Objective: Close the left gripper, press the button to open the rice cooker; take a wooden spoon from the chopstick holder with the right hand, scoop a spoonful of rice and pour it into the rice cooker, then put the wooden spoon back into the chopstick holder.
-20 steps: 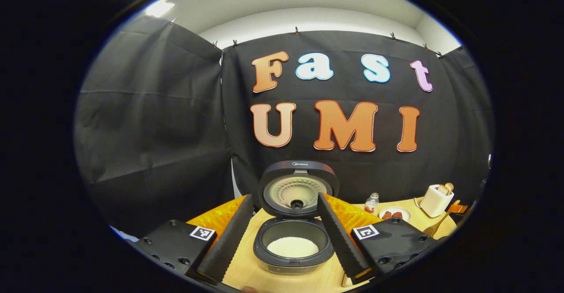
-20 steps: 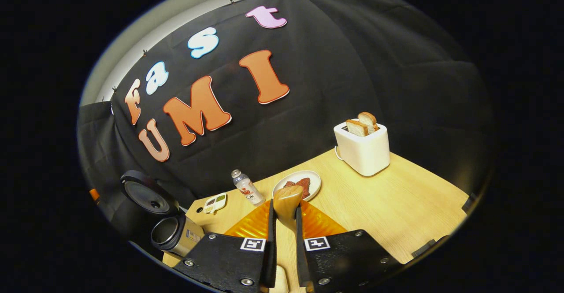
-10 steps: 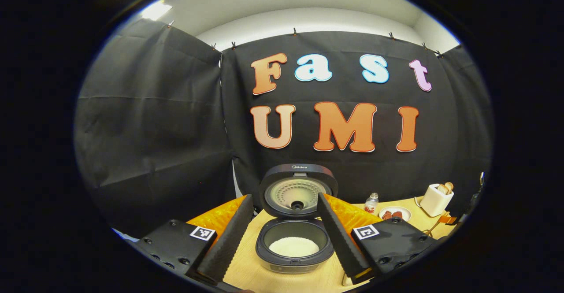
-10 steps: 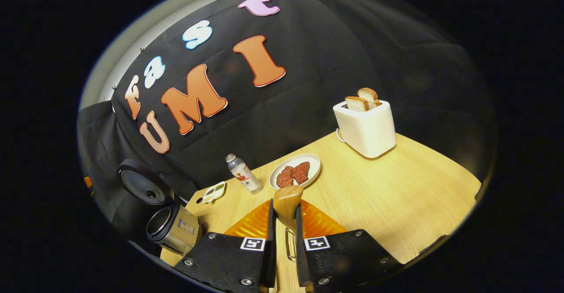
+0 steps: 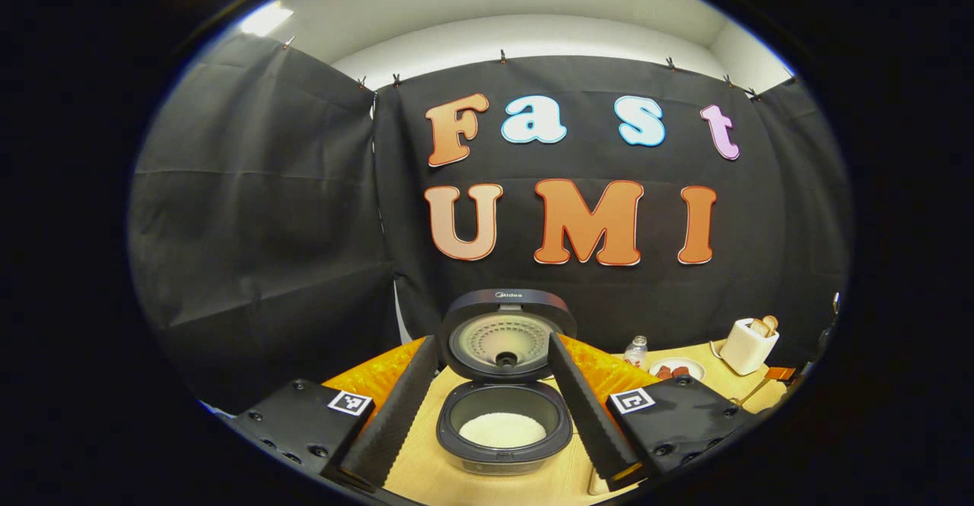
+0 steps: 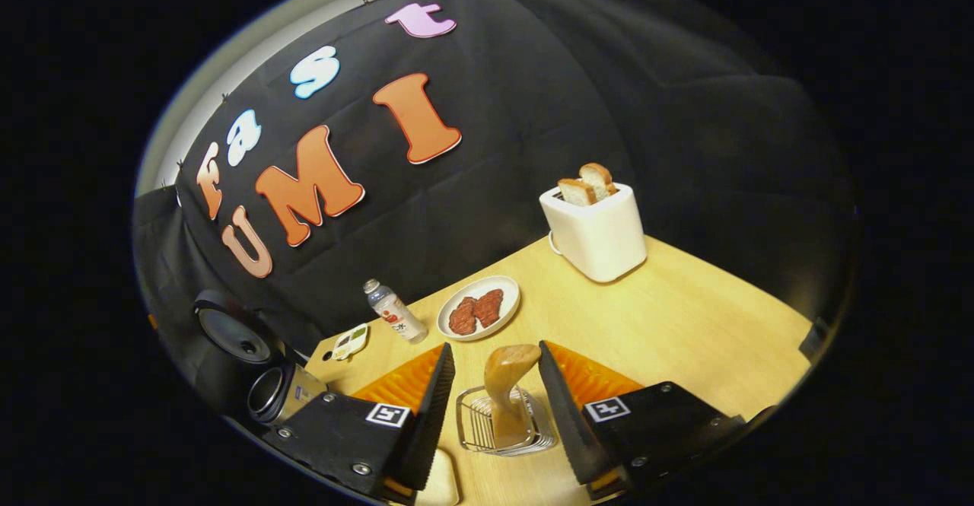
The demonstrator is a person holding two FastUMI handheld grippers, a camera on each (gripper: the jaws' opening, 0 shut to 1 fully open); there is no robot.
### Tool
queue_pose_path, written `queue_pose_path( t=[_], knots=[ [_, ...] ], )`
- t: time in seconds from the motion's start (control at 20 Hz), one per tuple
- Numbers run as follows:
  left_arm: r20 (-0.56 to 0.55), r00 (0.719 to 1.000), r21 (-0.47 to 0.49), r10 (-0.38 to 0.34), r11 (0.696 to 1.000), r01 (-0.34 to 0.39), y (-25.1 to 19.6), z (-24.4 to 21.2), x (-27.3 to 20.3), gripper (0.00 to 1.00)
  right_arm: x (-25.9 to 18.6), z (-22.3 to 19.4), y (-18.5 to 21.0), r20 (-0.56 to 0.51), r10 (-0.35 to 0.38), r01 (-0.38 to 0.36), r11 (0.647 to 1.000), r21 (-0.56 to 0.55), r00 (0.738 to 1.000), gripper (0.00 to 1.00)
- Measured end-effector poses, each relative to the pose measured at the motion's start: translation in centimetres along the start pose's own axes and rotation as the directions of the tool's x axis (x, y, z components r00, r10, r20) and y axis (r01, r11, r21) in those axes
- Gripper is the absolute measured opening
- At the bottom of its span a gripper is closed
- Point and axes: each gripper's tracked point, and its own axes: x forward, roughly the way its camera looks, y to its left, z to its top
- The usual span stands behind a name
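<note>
Pale wood grain covers the table (image 6: pixel 670 323), with black cloth (image 5: pixel 259 209) behind it and a white ceiling strip above. The cooker (image 5: pixel 504 430) stands open, rice (image 5: pixel 502 430) in its pot, lid (image 5: pixel 506 335) upright, between the spread fingers of the left gripper (image 5: pixel 491 407). The right gripper (image 6: pixel 494 407) is released, its fingers apart either side of the spoon (image 6: pixel 508 392), which stands in the wire holder (image 6: pixel 502 426). Toaster (image 6: pixel 593 232), plate (image 6: pixel 479 308) and bottle (image 6: pixel 393 310) stand near the cloth
</note>
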Motion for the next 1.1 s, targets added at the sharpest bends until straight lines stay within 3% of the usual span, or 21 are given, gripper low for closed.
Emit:
queue_pose_path(
  t=[0.15, 0.25, 0.6, 0.85, 1.1],
  knots=[
    [0.018, 0.999, 0.005, -0.028, 1.000, 0.027, -0.9, 1.4, 1.6, 1.00, -1.7, 3.0, 1.0, 0.042, -0.009, 0.011, 0.999, -0.053, 0.999, 0.88],
    [0.033, 0.998, 0.004, -0.045, 0.999, 0.045, -1.4, 2.6, 3.0, 1.00, -2.6, 5.0, 1.8, 0.084, -0.021, 0.031, 0.993, -0.118, 0.996, 0.94],
    [0.024, 0.997, -0.005, -0.067, 0.998, 0.067, -2.1, 6.8, 9.6, 0.99, -6.2, 10.5, 6.6, 0.183, 0.031, 0.016, 0.968, -0.250, 0.983, 0.95],
    [0.005, 0.997, -0.022, -0.082, 0.996, 0.082, -2.4, 10.1, 15.2, 0.94, -7.6, 10.5, 7.7, 0.183, 0.034, 0.016, 0.964, -0.265, 0.983, 0.95],
    [-0.022, 0.997, 0.001, -0.077, 0.997, 0.077, -1.8, 10.9, 20.6, 0.98, -8.3, 9.9, 7.7, 0.167, 0.005, 0.044, 0.956, -0.290, 0.986, 0.95]
  ],
)
